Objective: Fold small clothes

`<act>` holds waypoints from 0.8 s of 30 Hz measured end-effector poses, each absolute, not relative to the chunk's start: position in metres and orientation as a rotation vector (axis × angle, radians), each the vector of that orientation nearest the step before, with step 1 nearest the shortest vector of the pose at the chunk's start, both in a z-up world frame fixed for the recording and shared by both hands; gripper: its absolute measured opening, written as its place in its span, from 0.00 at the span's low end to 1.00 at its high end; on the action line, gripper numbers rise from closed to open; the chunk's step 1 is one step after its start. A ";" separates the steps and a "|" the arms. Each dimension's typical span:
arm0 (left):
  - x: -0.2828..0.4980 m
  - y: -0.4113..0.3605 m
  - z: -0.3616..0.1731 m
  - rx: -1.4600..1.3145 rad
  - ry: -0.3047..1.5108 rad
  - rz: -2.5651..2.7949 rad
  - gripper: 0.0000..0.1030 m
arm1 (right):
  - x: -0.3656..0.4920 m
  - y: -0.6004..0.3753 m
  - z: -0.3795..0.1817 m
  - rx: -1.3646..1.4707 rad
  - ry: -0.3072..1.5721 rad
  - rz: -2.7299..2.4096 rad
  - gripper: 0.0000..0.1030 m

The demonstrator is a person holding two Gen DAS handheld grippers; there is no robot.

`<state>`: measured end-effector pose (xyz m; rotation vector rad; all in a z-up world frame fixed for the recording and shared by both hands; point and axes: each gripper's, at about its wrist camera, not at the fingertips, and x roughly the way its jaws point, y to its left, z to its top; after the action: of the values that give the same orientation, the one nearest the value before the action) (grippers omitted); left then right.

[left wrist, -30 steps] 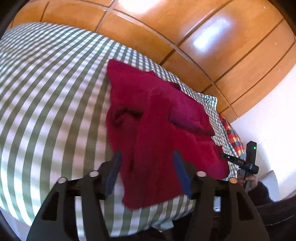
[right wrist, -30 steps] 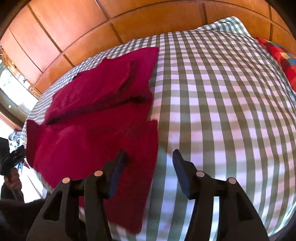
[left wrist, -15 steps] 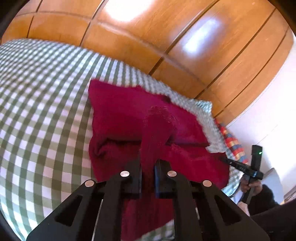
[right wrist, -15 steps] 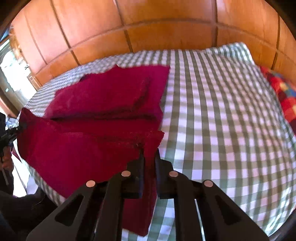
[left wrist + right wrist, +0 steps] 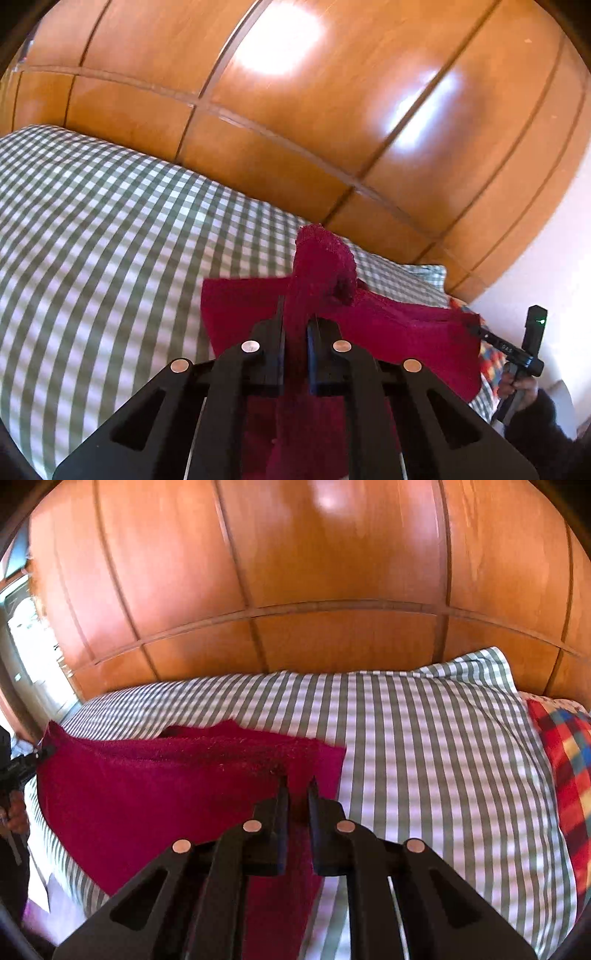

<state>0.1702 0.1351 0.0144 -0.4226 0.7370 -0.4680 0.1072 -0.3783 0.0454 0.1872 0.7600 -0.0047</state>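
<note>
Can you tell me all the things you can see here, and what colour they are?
red garment: one, dark red, on the checked bed cover, its near edge lifted by both grippers
checked bed cover: one, green and white, over the bed
plaid cloth: one, red, blue and yellow, at the right edge of the bed
wooden panels: many, orange-brown and shiny, behind the bed
white wall: one, right of the panels in the left wrist view
left gripper: one, black, shut on the red garment
right gripper: one, black, shut on the red garment
hand: one, dark sleeve, holding the right gripper's handle
</note>
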 end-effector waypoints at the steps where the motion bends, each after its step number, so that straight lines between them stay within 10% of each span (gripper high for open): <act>1: 0.185 0.134 0.011 -0.427 0.752 -0.449 0.07 | 0.118 -0.380 0.042 0.193 0.767 -0.013 0.08; 11: 0.288 0.105 -0.052 -0.349 0.954 -0.324 0.07 | 0.215 -0.395 -0.041 0.231 0.947 -0.103 0.08; 14: 0.291 0.107 -0.071 -0.384 1.010 -0.307 0.19 | 0.214 -0.400 -0.053 0.275 0.949 -0.103 0.16; 17: 0.272 0.123 -0.067 -0.436 0.982 -0.335 0.23 | 0.197 -0.407 -0.045 0.329 0.908 -0.080 0.47; 24: 0.176 0.154 -0.052 -0.371 0.930 -0.435 0.23 | 0.115 -0.403 -0.031 0.393 0.857 0.005 0.57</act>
<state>0.1757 0.1543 -0.0519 -0.3709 0.9296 -0.4353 0.1146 -0.4029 -0.0312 0.3927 0.8570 0.0049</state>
